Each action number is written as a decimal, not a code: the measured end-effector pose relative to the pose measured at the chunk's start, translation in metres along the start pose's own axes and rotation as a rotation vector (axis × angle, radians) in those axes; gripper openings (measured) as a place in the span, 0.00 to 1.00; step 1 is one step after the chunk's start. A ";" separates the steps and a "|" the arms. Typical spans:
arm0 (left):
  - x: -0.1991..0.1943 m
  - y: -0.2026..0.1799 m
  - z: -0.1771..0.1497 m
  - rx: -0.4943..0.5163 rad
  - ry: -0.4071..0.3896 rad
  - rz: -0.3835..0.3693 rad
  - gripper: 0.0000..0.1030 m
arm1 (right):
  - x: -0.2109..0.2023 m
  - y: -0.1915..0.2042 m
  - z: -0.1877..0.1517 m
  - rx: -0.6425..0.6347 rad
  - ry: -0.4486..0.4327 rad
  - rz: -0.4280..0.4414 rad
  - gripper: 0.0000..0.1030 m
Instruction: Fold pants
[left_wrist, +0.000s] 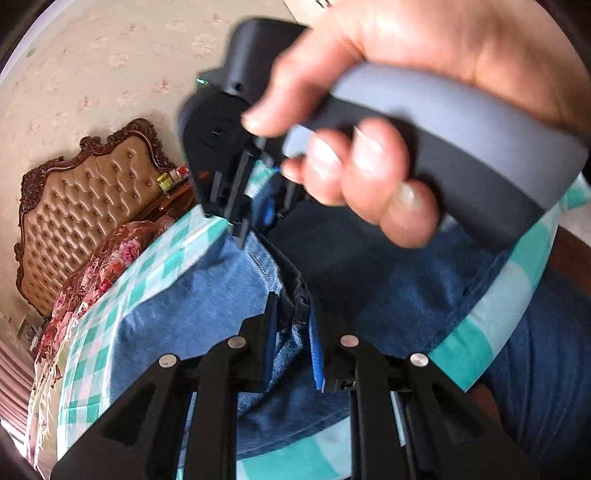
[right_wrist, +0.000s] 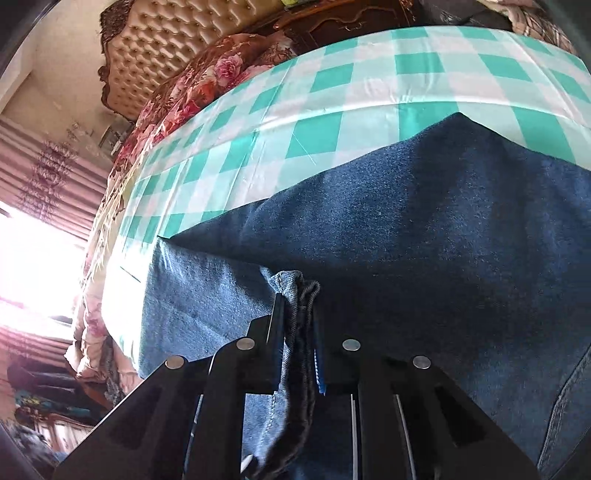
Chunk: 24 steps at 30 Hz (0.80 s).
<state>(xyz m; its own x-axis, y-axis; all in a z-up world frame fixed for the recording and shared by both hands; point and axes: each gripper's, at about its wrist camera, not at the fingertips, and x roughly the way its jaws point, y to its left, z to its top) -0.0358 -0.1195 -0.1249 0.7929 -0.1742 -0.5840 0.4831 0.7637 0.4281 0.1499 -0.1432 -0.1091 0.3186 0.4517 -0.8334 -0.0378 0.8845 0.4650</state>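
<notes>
Blue jeans (left_wrist: 207, 306) lie on a table with a teal-and-white checked cloth (left_wrist: 155, 266). My left gripper (left_wrist: 293, 325) is shut on a bunched fold of the denim with a stitched edge. In the left wrist view a hand (left_wrist: 369, 166) holds my right gripper (left_wrist: 255, 218), whose tips are down at the jeans' far edge. In the right wrist view the right gripper (right_wrist: 297, 317) is shut on a thick hem of the jeans (right_wrist: 443, 221). Dark denim fills the view beyond it.
The checked cloth (right_wrist: 332, 81) runs on past the jeans to the table's far edge. Behind it stand a bed with floral covers (right_wrist: 192, 81) and a tufted headboard (left_wrist: 85, 192). A bright window (right_wrist: 37, 258) with pink curtains is at the left.
</notes>
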 end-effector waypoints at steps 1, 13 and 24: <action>0.006 -0.004 -0.002 0.009 0.017 -0.008 0.16 | 0.004 -0.001 -0.001 -0.012 0.002 -0.013 0.14; -0.019 0.094 -0.020 -0.416 -0.009 -0.092 0.56 | -0.036 -0.016 -0.007 0.024 -0.220 -0.188 0.27; 0.094 0.227 -0.039 -0.598 0.286 -0.139 0.38 | -0.006 0.062 -0.053 -0.324 -0.241 -0.326 0.27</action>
<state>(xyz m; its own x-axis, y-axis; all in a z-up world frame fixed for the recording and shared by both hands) 0.1343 0.0621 -0.1094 0.5689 -0.1866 -0.8009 0.2194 0.9731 -0.0709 0.0953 -0.0846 -0.0908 0.5704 0.1401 -0.8093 -0.1787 0.9829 0.0442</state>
